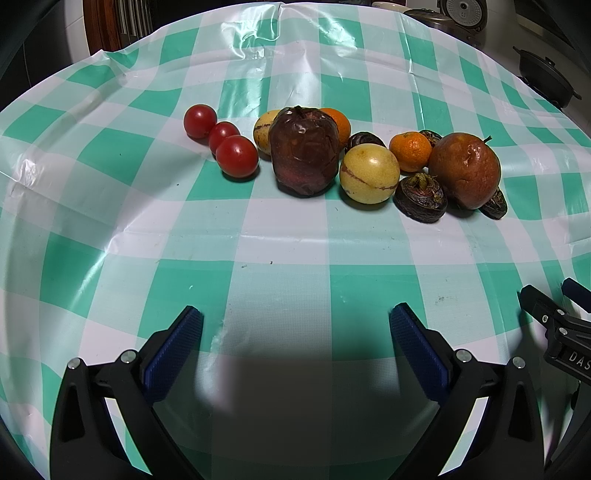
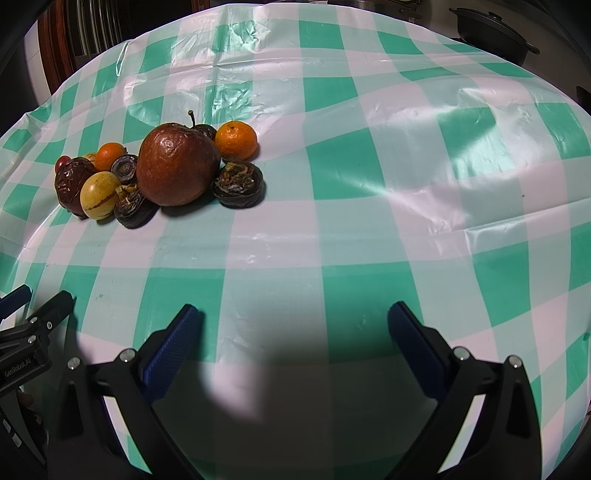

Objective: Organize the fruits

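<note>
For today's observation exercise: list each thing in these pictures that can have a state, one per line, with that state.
Left gripper: open, empty, above the cloth.
Right gripper: open, empty, above the cloth.
Dark red apple: upright, wrinkled.
Brown apple: lying tilted, stem to the upper right.
Tomatoes: three, touching in a row.
Tablecloth: spread, creased.
Pot: lid on.

I am seeing green-and-white checked tablecloth (image 1: 110, 206); red tomatoes (image 1: 236, 156) left of the dark maroon apple (image 1: 303, 151); blue pads (image 1: 173, 354) on my black gripper.
</note>
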